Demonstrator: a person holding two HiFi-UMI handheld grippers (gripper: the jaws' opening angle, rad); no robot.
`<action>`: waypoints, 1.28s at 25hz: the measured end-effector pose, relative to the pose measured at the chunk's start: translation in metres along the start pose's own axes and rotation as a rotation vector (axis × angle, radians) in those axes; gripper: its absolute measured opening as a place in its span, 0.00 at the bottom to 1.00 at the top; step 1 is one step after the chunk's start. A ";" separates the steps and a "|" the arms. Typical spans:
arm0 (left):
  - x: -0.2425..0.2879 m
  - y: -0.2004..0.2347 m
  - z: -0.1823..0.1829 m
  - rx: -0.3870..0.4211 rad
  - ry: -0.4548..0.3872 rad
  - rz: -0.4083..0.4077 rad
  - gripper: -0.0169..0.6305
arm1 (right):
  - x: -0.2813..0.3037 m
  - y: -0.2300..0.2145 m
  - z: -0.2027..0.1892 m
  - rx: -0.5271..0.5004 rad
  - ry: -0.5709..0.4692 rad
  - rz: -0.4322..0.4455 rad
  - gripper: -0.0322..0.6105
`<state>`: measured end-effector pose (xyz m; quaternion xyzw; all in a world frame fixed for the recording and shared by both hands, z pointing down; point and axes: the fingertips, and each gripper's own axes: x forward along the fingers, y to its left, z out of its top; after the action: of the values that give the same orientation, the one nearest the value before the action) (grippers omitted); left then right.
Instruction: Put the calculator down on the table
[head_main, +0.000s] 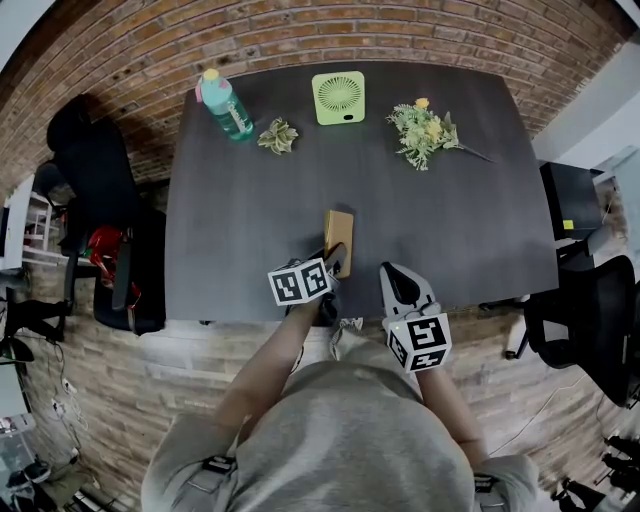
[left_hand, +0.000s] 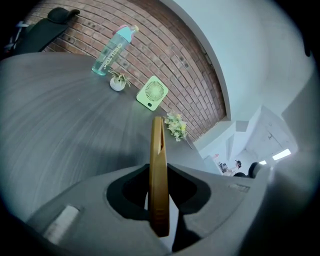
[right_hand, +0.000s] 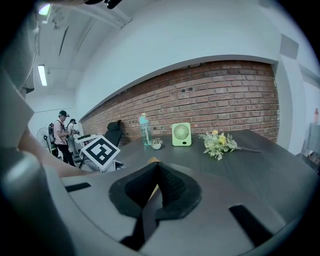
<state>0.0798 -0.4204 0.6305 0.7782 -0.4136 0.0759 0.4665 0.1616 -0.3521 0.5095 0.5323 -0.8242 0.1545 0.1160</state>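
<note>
Desk (head_main: 250, 230), head view: dark top. Bottle (head_main: 227, 106), plant (head_main: 278, 136), fan (head_main: 338, 97) and flowers (head_main: 425, 130) line the far edge by the brick wall (head_main: 400, 35), well apart from both grippers. Black chairs (head_main: 595, 320) stand off either side. Calculator (head_main: 338, 238) is a thin tan slab over the desk's near middle, its near end in the left gripper (head_main: 334, 262); can't tell if it touches the desk. Right gripper (head_main: 398, 280) is just beside it, at the near edge.

Left gripper view: jaws clamped on the calculator, seen edge-on as a narrow gold-brown strip jutting past the tips toward the fan and flowers, with bare desk on its left.

Right gripper view: jaws pressed together, empty. The calculator's tan corner peeks just behind the tips. People (right_hand: 62, 132) stand far left.
</note>
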 end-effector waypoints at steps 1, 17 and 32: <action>0.002 0.001 -0.001 -0.002 0.004 0.004 0.17 | 0.000 -0.001 -0.001 0.000 0.002 0.000 0.05; 0.014 0.011 -0.006 0.039 0.054 0.068 0.17 | 0.008 0.000 0.000 -0.003 0.004 0.008 0.05; 0.013 0.022 0.001 0.180 0.059 0.187 0.24 | 0.010 0.002 -0.003 0.002 0.011 0.018 0.05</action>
<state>0.0723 -0.4329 0.6510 0.7724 -0.4619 0.1786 0.3976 0.1562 -0.3585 0.5156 0.5242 -0.8281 0.1594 0.1183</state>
